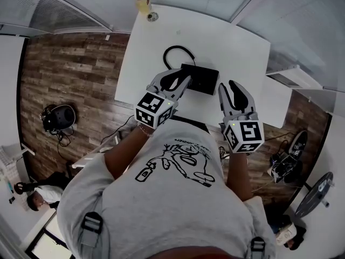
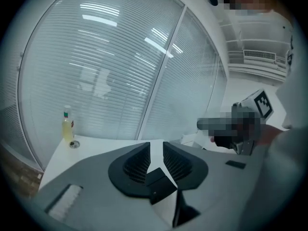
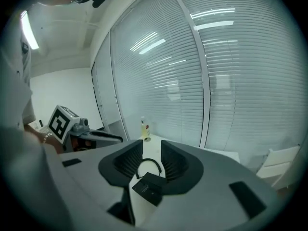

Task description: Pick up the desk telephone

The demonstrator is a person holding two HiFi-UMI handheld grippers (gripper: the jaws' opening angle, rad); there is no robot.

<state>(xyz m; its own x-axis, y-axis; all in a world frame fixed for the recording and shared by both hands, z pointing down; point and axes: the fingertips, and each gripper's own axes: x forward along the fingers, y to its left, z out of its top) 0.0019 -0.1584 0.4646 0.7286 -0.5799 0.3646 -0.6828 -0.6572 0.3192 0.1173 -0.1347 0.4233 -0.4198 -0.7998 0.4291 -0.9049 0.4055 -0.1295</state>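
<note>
Both jaw pairs stand apart, empty: left hand-held gripper (image 1: 180,79) at the desk telephone's (image 1: 200,79) 9 o'clock, right hand-held gripper (image 1: 229,85) at 4 o'clock. Approach step, we judge; next we clamp its sides.

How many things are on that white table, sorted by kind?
Phone: 1
Bottle: 1
Small disc: 1
Total: 3
</note>
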